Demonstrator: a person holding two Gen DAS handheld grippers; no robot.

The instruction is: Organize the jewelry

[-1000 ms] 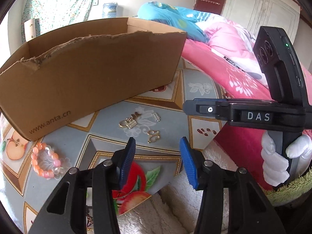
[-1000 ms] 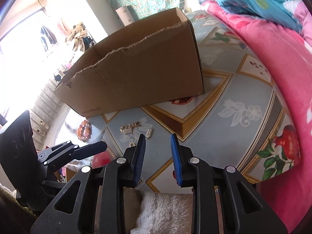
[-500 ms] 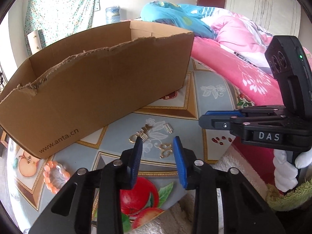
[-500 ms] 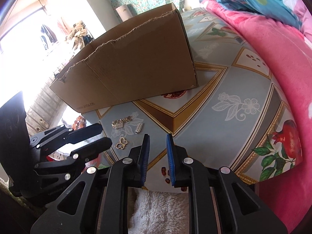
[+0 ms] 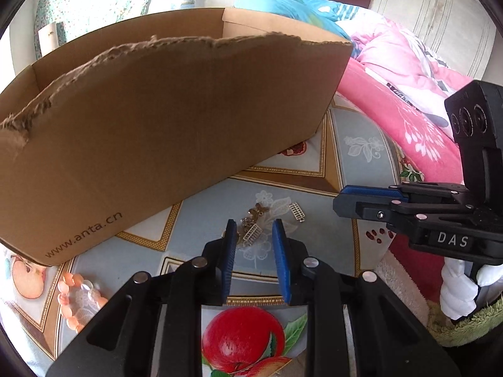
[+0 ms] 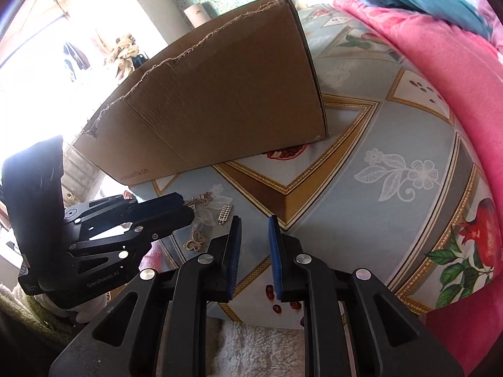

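Now I'm lining my left gripper (image 5: 253, 231), jaws narrowly apart and empty, over the charms (image 5: 251, 231) lying before the box (image 5: 176, 125); next I must lower and pinch one; right gripper (image 6: 254, 224) waits, narrow, empty.

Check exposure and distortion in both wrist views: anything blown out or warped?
Right wrist view: window area upper left is blown out to white; cardboard box face in shade but legible. Left wrist view: evenly lit, no clipping; box top edge bows from fisheye. Both: dark vignette at corners, small charms sharp.
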